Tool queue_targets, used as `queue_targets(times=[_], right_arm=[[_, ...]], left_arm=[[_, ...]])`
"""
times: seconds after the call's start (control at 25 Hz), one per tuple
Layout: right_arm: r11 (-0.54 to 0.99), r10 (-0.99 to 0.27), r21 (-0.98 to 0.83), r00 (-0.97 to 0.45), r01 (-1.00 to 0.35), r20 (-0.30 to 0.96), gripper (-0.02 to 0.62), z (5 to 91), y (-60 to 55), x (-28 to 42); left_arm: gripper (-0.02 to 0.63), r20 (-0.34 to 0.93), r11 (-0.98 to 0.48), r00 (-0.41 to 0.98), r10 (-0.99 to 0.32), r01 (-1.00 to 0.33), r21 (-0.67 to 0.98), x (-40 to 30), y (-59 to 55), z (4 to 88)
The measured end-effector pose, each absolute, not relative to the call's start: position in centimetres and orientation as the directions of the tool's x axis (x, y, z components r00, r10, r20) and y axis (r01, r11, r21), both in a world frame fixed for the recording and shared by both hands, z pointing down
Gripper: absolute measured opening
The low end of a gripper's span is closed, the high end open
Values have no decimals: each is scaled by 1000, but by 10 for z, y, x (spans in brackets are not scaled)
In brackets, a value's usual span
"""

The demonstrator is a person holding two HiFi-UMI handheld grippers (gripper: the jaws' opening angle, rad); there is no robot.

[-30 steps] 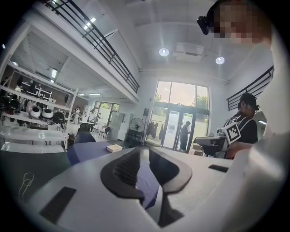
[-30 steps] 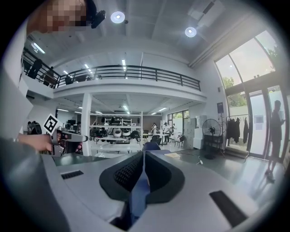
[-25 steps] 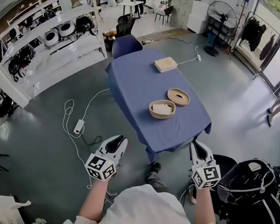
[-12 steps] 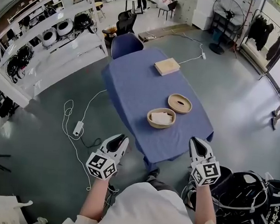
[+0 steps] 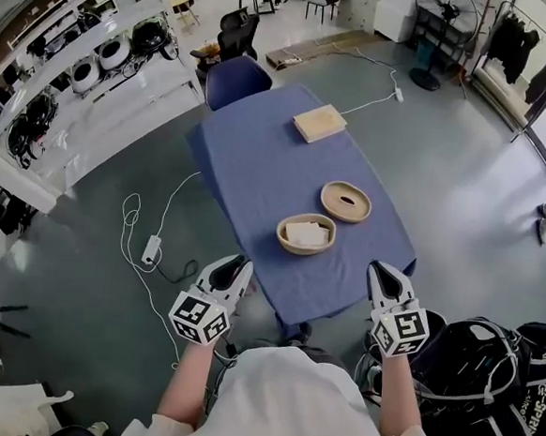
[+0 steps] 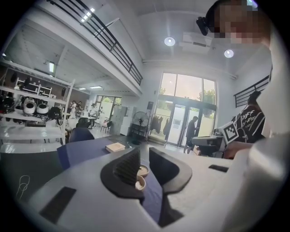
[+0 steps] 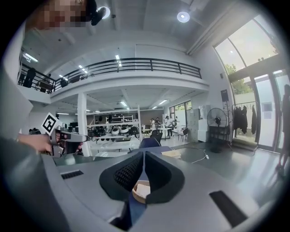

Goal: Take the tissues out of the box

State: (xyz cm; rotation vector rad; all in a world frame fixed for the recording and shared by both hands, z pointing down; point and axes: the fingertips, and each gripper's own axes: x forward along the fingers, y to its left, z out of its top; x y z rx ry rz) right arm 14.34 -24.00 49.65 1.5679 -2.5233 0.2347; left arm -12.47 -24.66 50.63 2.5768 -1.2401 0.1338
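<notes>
From the head view, a round wooden box [image 5: 306, 235] sits toward the near end of a blue-draped surface [image 5: 248, 173], open, with the white tissues [image 5: 307, 232] lying inside it. Just beyond the box and to its right lies a round wooden lid [image 5: 346, 201] with a dark slot. Well beyond the box, at the far end, rests a flat pale block [image 5: 319, 123], and past that stands a blue chair [image 5: 235, 80]. On the near side of the box, short of the surface's edge, the person holds the left tool [image 5: 235, 262] and the right tool [image 5: 382, 268], one on either side of it and both well apart from it. A black bag [image 5: 487, 370] sits on the floor to the right of the box, and a white cable [image 5: 144, 240] trails to its left. In the left gripper view the tool's jaws stand apart with nothing between them, and the box and lid show small through the gap, far ahead. In the right gripper view the jaw tips are drawn together to a thin slit and grip nothing. The box with its tissues shows low down beyond them, not touched.
</notes>
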Motion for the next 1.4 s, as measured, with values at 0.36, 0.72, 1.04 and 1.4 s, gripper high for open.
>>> queue_targets(times=[0.36, 0.72, 1.04, 1.4], right_arm=[[415, -868, -81, -421, -906, 263, 38, 511, -296, 156], [299, -896, -108, -318, -948, 312, 38, 534, -297, 148], [196, -904, -116, -225, -974, 364, 38, 549, -321, 160], [100, -886, -141, -152, -985, 438, 38, 608, -324, 176]], left_arm=[[69, 252, -637, 668, -700, -744, 201, -96, -318, 516], [71, 328, -764, 762, -559, -627, 152, -87, -357, 546], [75, 405, -864, 831, -383, -476, 161, -41, -412, 583], [84, 530, -934, 826, -192, -320, 160, 22, -438, 679]])
